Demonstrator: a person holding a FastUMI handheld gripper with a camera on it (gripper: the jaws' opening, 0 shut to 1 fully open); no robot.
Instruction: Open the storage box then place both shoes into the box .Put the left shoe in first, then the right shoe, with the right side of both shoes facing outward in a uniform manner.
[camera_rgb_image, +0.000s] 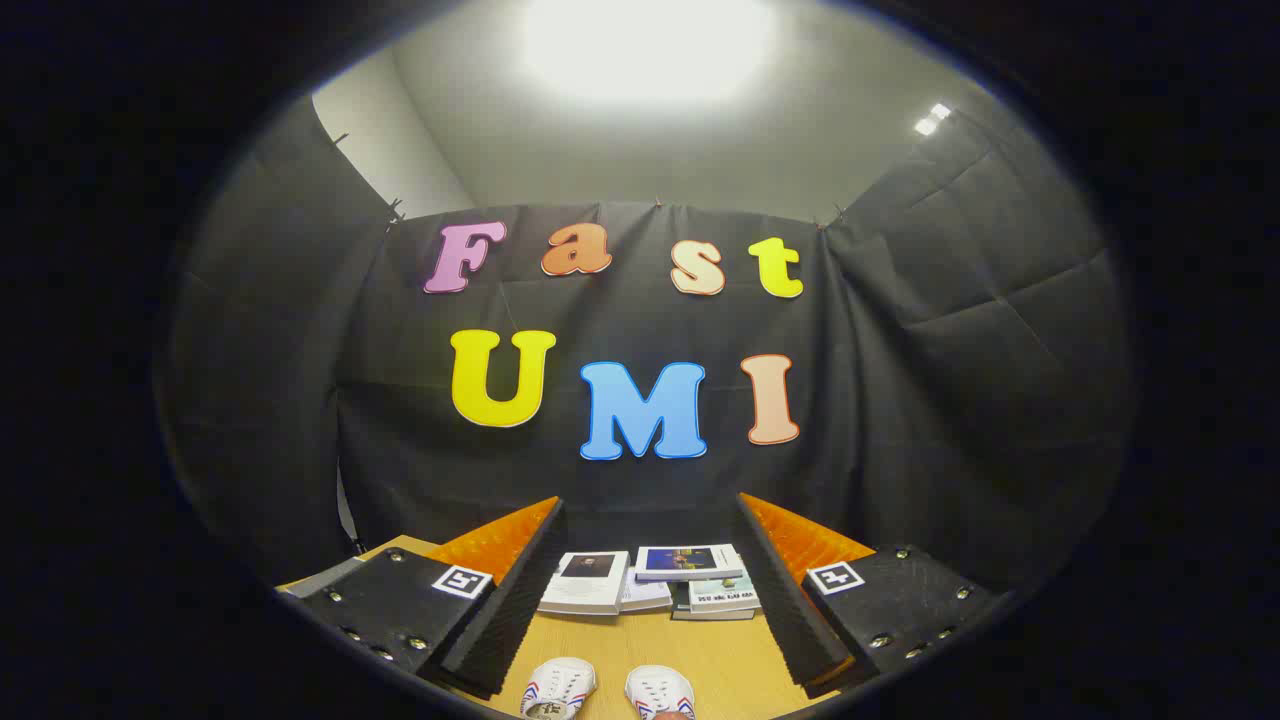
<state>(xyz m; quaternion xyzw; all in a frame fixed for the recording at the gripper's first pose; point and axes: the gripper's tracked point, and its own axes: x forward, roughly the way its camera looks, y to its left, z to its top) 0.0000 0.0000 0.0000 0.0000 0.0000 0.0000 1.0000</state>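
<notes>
Two white shoes with red and blue stripes stand side by side on the wooden table (700, 650), toes pointing away from me. The left shoe (558, 688) and the right shoe (660, 692) lie between my two fingers, low down near me. My gripper (650, 545) is open and held above the table with nothing between its fingers. The left finger (515, 590) and the right finger (785, 590) stand wide apart. No storage box can be made out here.
Several books (650, 580) lie in small stacks at the far edge of the table, just beyond the shoes and against the black cloth wall. Bare wood separates the shoes from the books.
</notes>
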